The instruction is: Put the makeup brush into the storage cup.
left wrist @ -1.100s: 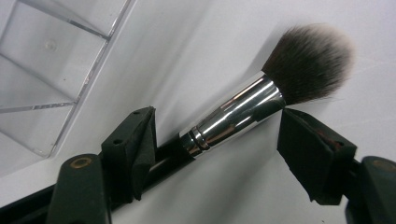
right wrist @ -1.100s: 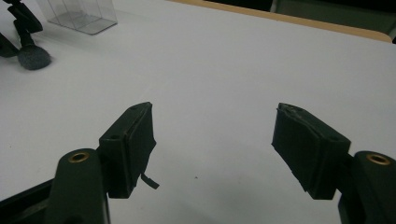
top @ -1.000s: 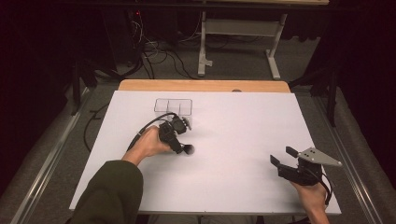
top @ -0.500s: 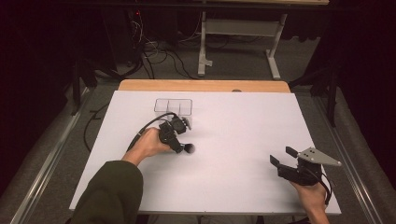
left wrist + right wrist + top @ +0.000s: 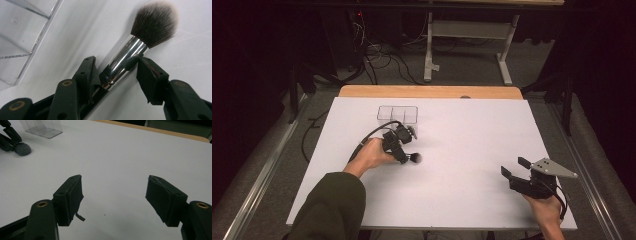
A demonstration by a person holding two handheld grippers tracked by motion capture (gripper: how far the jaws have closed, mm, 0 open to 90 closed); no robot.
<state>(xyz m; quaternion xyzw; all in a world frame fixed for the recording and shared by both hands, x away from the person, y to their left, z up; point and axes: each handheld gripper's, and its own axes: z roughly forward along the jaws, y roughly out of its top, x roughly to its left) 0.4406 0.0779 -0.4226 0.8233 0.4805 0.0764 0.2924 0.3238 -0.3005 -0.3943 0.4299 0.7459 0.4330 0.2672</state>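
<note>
1. Left gripper (image 5: 117,72): jaws just been closing, pads touching brush (image 5: 140,42) at its metal collar, ready for lifting.
2. Brush lying on table (image 5: 472,140), near clear organizer (image 5: 398,114).
3. Right gripper (image 5: 115,197): wide open, empty, parked well apart.

A clear compartmented organiser (image 5: 397,114) stood on the white table (image 5: 462,135), just beyond the tool and seemingly empty. Past the far wooden edge (image 5: 430,92), cables (image 5: 382,55) and a metal stand (image 5: 467,35) occupied the floor.
</note>
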